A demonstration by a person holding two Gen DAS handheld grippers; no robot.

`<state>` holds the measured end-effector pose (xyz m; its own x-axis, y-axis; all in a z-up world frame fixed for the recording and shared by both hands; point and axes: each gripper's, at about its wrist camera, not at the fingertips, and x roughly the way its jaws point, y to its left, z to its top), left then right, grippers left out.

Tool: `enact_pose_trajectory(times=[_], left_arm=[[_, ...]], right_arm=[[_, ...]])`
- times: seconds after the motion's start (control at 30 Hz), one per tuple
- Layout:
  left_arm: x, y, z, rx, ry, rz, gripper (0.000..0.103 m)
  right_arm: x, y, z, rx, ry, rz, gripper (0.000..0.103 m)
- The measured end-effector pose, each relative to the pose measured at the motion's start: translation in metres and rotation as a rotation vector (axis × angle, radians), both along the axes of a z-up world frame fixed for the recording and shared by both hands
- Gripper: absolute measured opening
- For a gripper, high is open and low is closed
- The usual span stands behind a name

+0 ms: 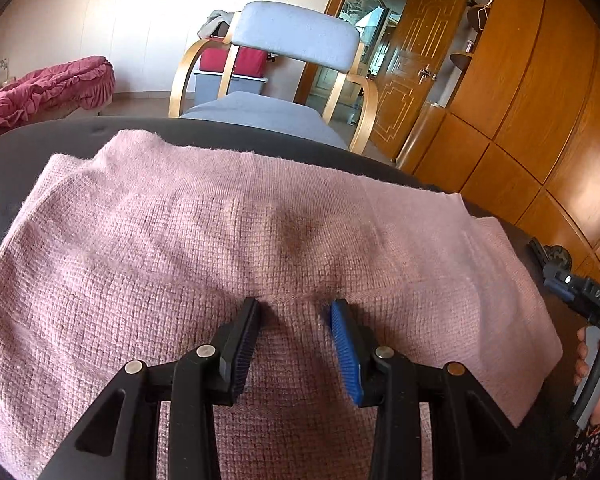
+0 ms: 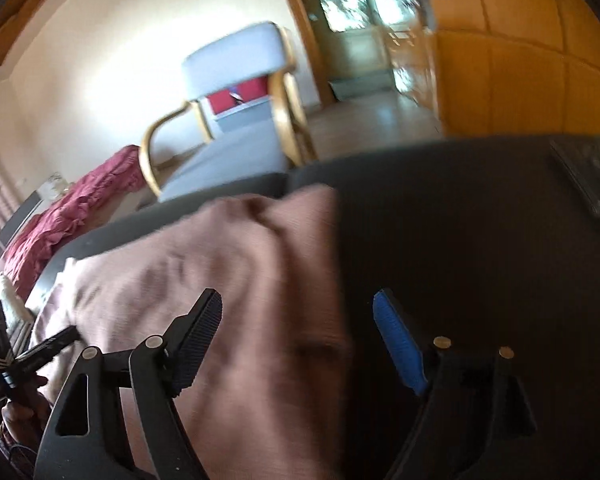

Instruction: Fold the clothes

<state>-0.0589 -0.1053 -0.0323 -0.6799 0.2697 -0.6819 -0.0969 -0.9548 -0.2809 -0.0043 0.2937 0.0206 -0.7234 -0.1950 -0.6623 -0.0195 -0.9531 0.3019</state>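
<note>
We see the pink sweater (image 1: 260,232) flat on the dark bench (image 2: 460,208). Our left hand-held gripper (image 1: 294,320) presses into it, jaws parted, pinching nothing. Our right hand-held gripper (image 2: 298,316), released wide, straddles its edge; an armchair (image 1: 296,40) stands behind.

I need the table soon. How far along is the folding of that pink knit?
Done: the pink knit garment lies folded into a flat block on the dark table. In hand: nothing is gripped; the left gripper has its tips down on the cloth with jaws apart, and the right gripper is wide open over the garment's edge. Left: perhaps a final fold or smoothing; I cannot tell.
</note>
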Motion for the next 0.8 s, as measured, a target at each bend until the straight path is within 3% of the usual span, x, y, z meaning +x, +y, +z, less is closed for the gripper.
enact_pose_trajectory(times=[0.13,0.4,0.53,0.6,0.63,0.8], left_arm=[[0.0,0.0,0.0,-0.001,0.0,-0.001,0.037],[-0.003,0.002,0.0,-0.009,-0.001,-0.001,0.037],[-0.004,0.003,0.0,-0.013,-0.002,-0.002,0.037],[-0.004,0.004,0.001,-0.016,-0.002,-0.002,0.037],[-0.005,0.004,0.001,-0.017,-0.002,-0.002,0.037],[-0.005,0.004,0.003,-0.023,-0.002,-0.002,0.037]], right_arm=[[-0.013,0.02,-0.021,-0.113,-0.063,0.021,0.081],[-0.03,0.027,-0.035,-0.342,-0.032,0.123,0.081],[-0.034,0.024,-0.037,-0.349,-0.03,0.172,0.081],[-0.038,0.021,-0.039,-0.328,-0.052,0.179,0.057],[-0.04,0.018,-0.04,-0.309,-0.069,0.178,0.038],[-0.04,0.003,-0.039,-0.257,-0.087,0.212,0.028]])
